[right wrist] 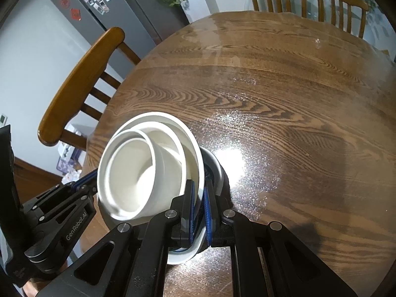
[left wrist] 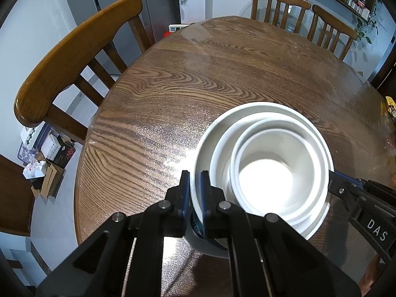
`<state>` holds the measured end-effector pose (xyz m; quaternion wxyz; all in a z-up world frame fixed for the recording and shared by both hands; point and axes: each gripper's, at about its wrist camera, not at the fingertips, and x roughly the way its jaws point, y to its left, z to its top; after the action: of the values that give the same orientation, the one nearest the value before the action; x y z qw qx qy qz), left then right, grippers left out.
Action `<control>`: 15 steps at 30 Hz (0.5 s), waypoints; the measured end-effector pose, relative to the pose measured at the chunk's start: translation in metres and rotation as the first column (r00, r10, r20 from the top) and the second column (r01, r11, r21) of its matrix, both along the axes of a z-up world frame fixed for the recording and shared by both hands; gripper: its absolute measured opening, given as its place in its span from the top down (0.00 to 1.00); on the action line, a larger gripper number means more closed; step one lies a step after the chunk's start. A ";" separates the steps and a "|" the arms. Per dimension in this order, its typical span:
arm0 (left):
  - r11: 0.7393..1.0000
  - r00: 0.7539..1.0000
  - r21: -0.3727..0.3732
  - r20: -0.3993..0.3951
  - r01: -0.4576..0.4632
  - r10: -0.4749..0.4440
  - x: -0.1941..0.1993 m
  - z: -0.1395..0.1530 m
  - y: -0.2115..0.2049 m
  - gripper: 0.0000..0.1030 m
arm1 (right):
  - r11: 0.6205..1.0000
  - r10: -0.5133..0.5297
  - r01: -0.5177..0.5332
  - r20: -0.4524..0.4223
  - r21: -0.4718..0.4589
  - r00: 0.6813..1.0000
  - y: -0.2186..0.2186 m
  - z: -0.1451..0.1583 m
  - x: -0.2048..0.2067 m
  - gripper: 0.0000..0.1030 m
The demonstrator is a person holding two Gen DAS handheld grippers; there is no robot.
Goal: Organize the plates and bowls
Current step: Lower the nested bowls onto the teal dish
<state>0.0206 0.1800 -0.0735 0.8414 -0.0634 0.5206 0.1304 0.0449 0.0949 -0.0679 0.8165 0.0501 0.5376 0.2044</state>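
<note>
Fingers on both grippers are pinching the rim of the big white bowl (left wrist: pixel 205 148) from opposite sides: left gripper (left wrist: pixel 195 193) on its near edge, right gripper (right wrist: pixel 199 203) across from it. That bowl is carrying a medium bowl (left wrist: pixel 222 153) and a small bowl (left wrist: pixel 277 168) nested inside, and it seems to be sitting in a blue-patterned bowl (right wrist: pixel 215 170). Honestly the risk is the inner bowls sliding, since they're already sitting off-centre; tilting could dump them. Everything's resting on a glossy wooden worktop (left wrist: pixel 173 86), with chairs (left wrist: pixel 74 49) and a fridge (right wrist: pixel 99 7) surrounding it.
</note>
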 end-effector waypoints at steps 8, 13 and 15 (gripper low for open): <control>1.000 1.000 -0.004 -0.004 -0.001 0.001 0.000 -0.001 -0.001 0.93 | 1.000 -0.002 0.002 0.009 -0.011 1.000 -0.001 0.002 -0.001 0.90; 1.000 1.000 -0.012 -0.005 -0.003 0.003 -0.001 -0.002 0.000 0.93 | 1.000 -0.003 0.003 0.009 -0.008 1.000 -0.002 0.003 -0.001 0.90; 1.000 1.000 -0.012 -0.005 -0.004 0.004 -0.001 -0.002 0.001 0.92 | 1.000 -0.004 0.004 0.011 -0.007 1.000 -0.002 0.003 -0.001 0.90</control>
<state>0.0196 0.1807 -0.0754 0.8395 -0.0690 0.5232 0.1289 0.0439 0.0927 -0.0644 0.8200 0.0475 0.5338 0.2011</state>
